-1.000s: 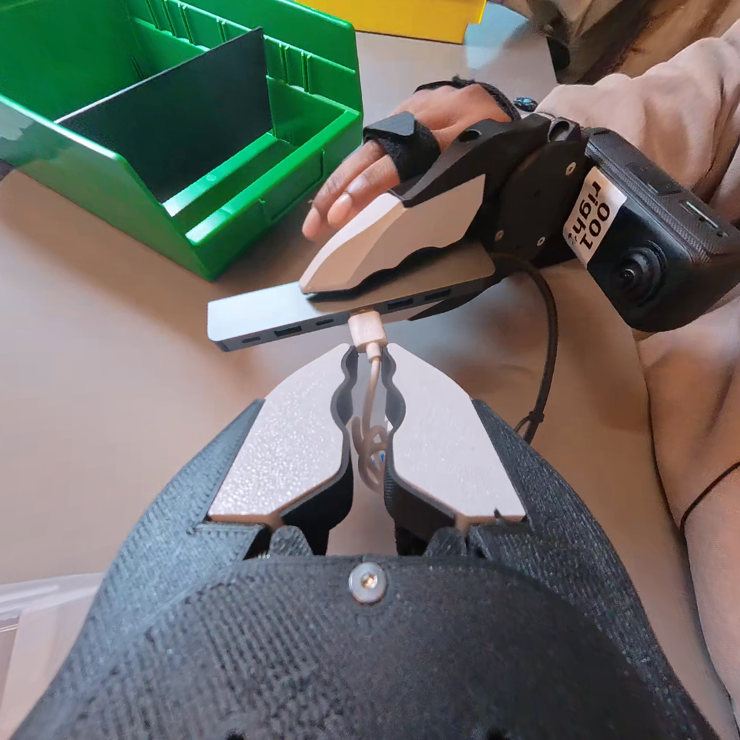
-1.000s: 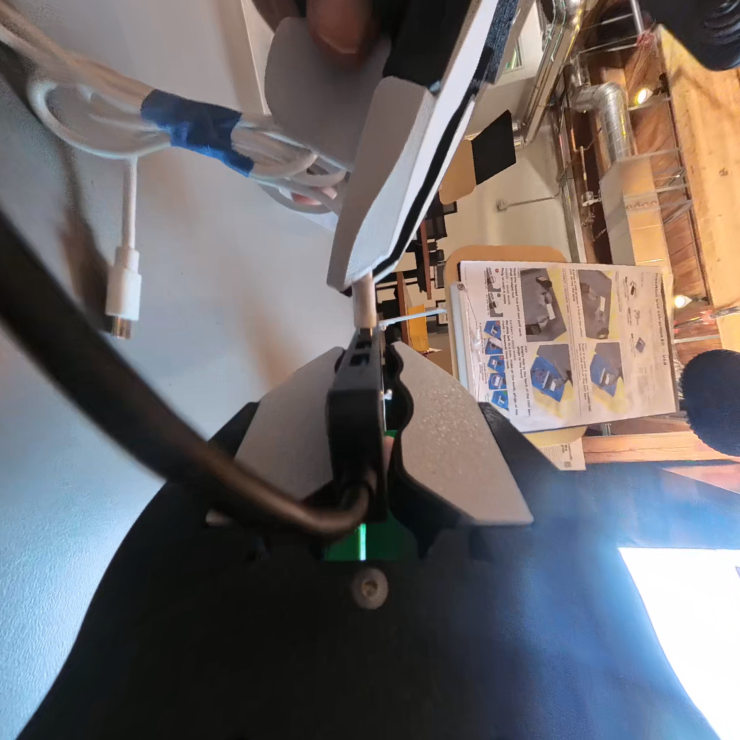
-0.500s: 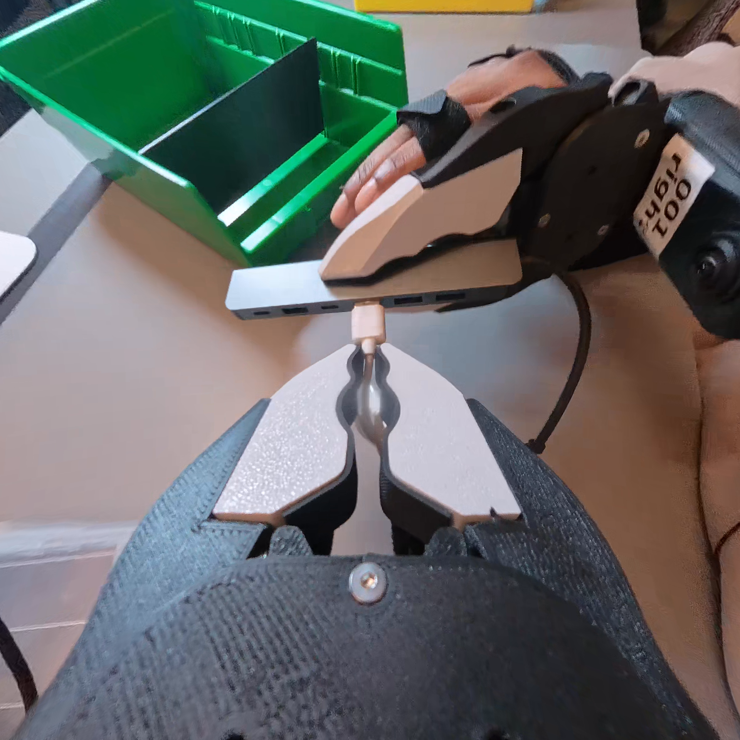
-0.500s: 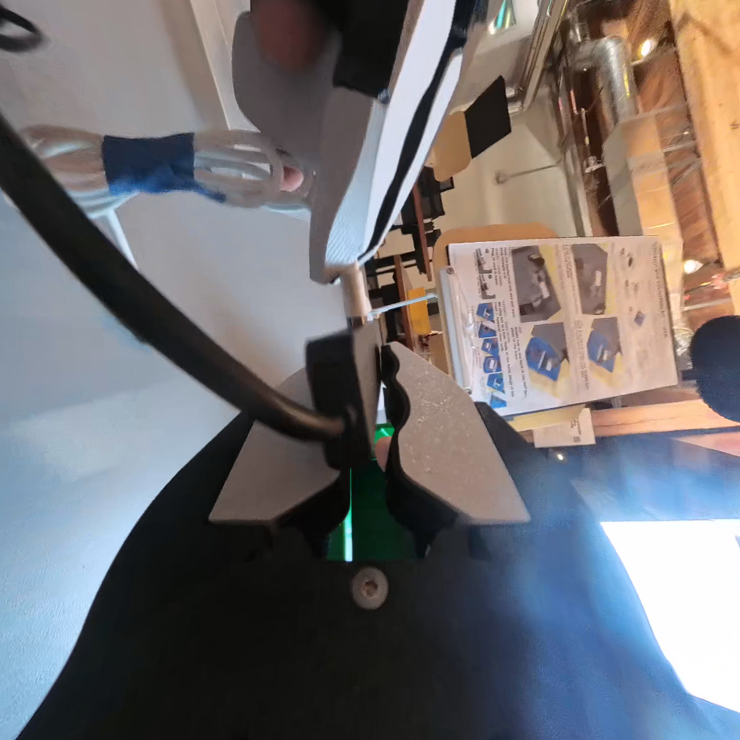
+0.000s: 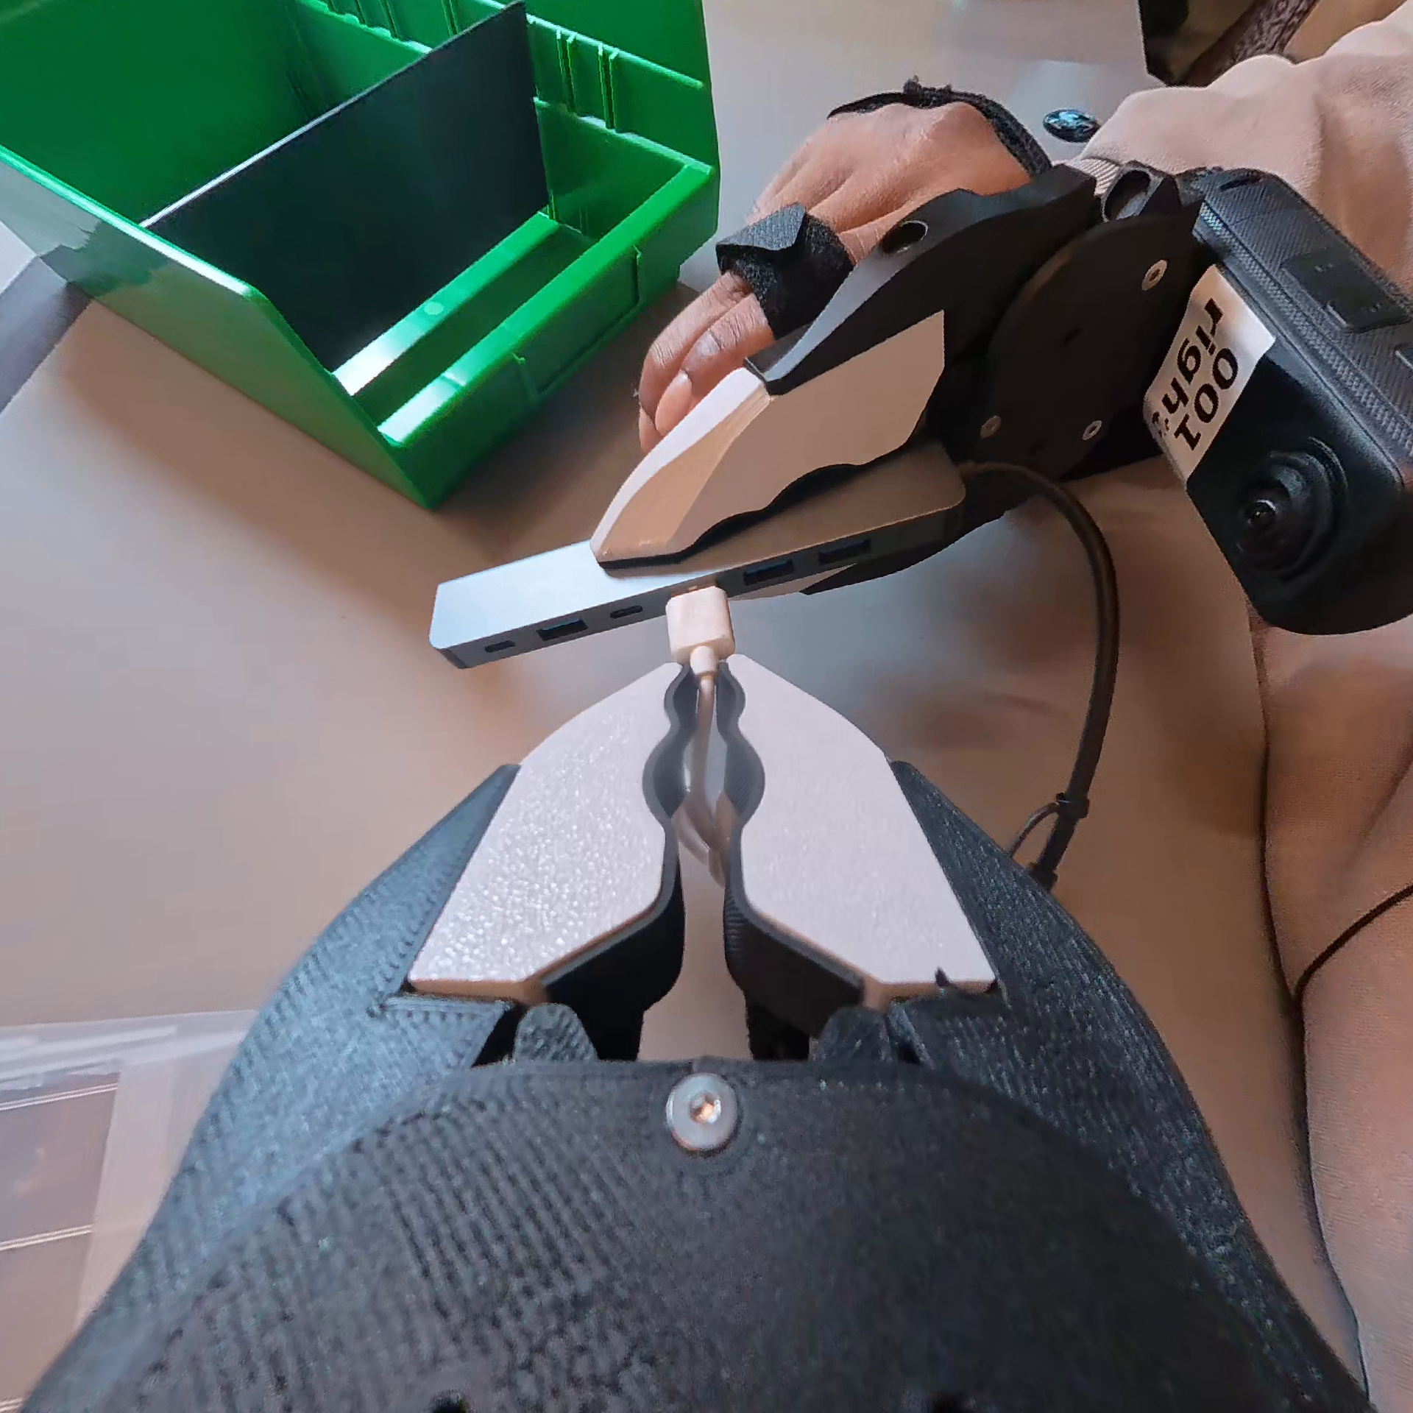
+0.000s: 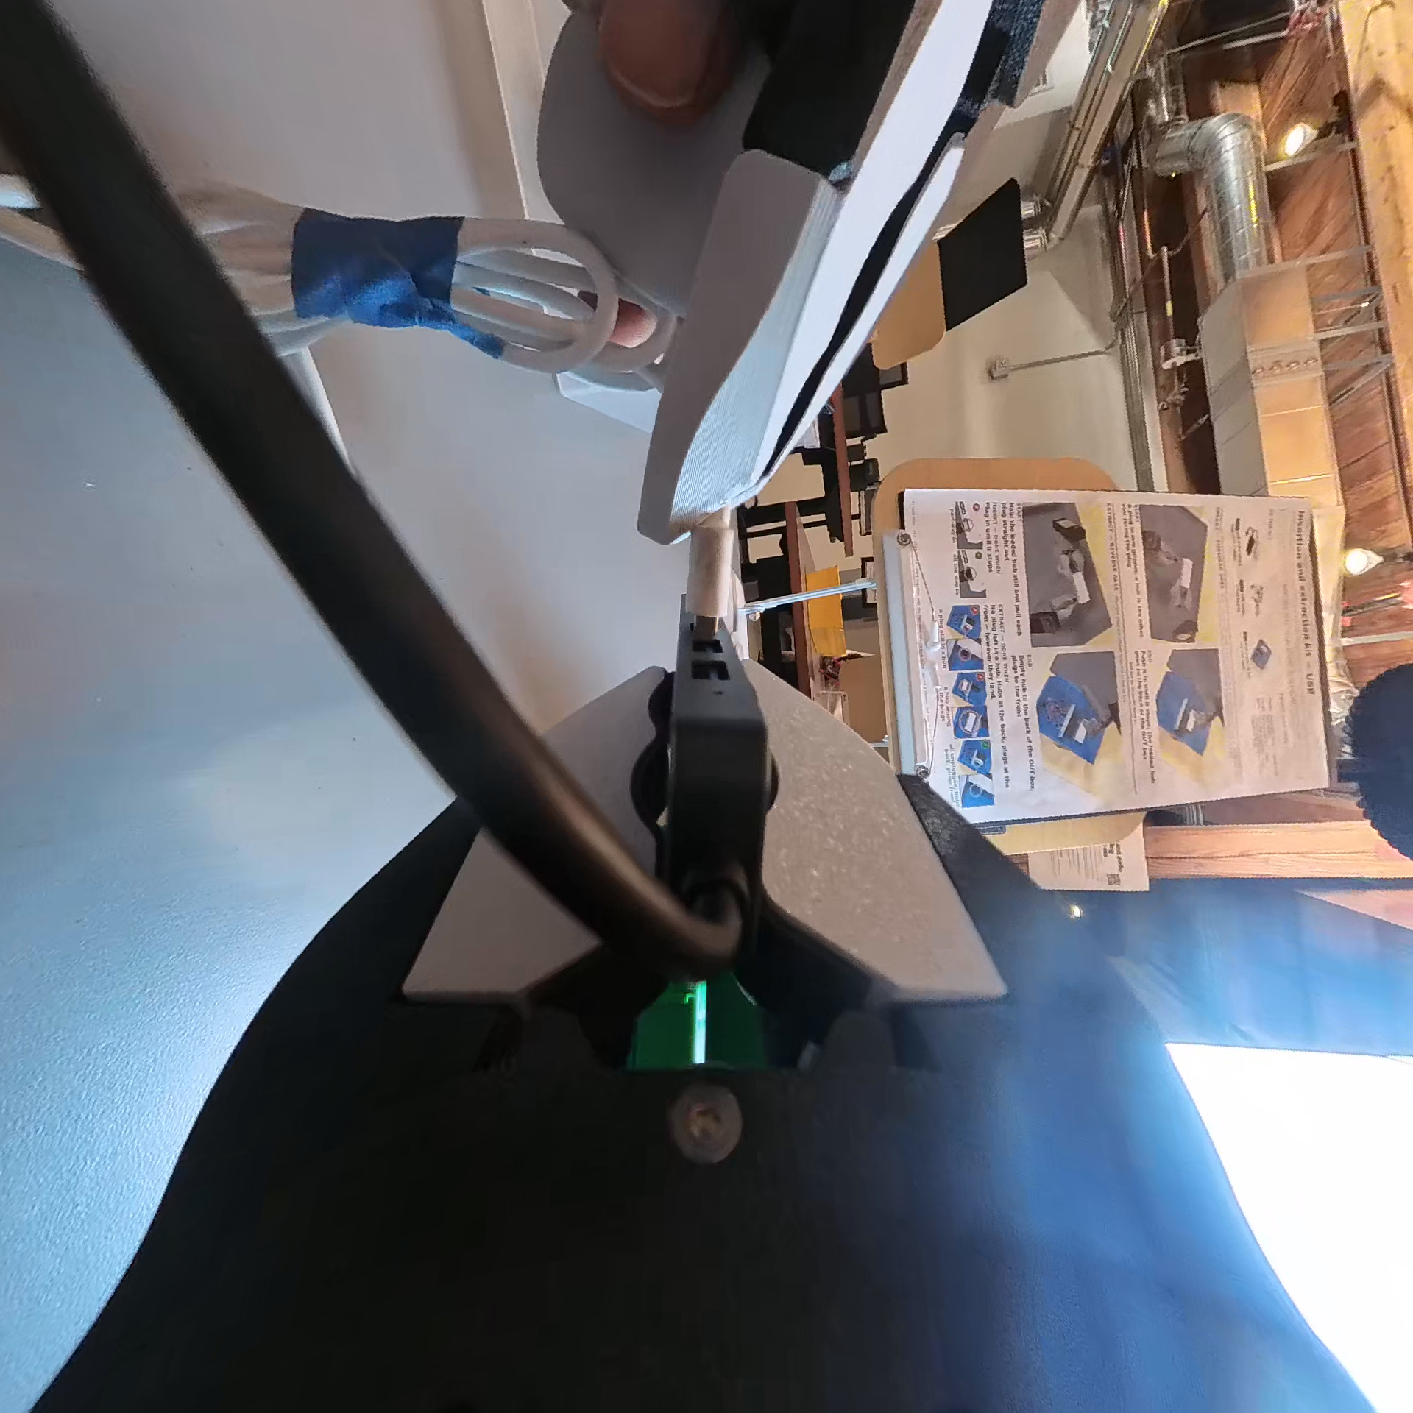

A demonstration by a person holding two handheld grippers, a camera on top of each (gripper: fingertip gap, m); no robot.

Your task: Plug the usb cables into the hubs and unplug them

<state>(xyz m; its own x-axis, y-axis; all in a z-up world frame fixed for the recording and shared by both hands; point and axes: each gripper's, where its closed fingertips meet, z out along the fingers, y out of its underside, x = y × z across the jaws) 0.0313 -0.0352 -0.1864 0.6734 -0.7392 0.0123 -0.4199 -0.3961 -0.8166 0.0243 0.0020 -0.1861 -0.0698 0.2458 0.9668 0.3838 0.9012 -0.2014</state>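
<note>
My left gripper [image 5: 705, 673] is clenched on the white usb cable [image 5: 707, 734] just behind its plug [image 5: 697, 625], the cord pinched in the wavy slot between the two pale fingers. The plug's metal tip sits in a port on the near edge of the grey hub [image 5: 581, 592]; I cannot tell how deep it is seated.

My right gripper [image 5: 612, 547] comes in from the right and grasps the hub flat between its jaws, holding it above the tan table [image 5: 191, 688]. The hub's left end sticks out past the fingertip, with more ports showing along its near edge. A black cord [image 5: 1101, 650] leaves the hub's right end and loops down toward the table.

In the right wrist view I see the hub [image 6: 715, 757] edge-on between my fingers, the white plug [image 6: 707, 573] standing out of its far end, and the rest of the white cable coiled and bound with blue tape [image 6: 375, 275] to the left.

A green bin [image 5: 252, 306] with a dark divider [image 5: 367, 206] rests on the table at far left, well apart from the hub.
</note>
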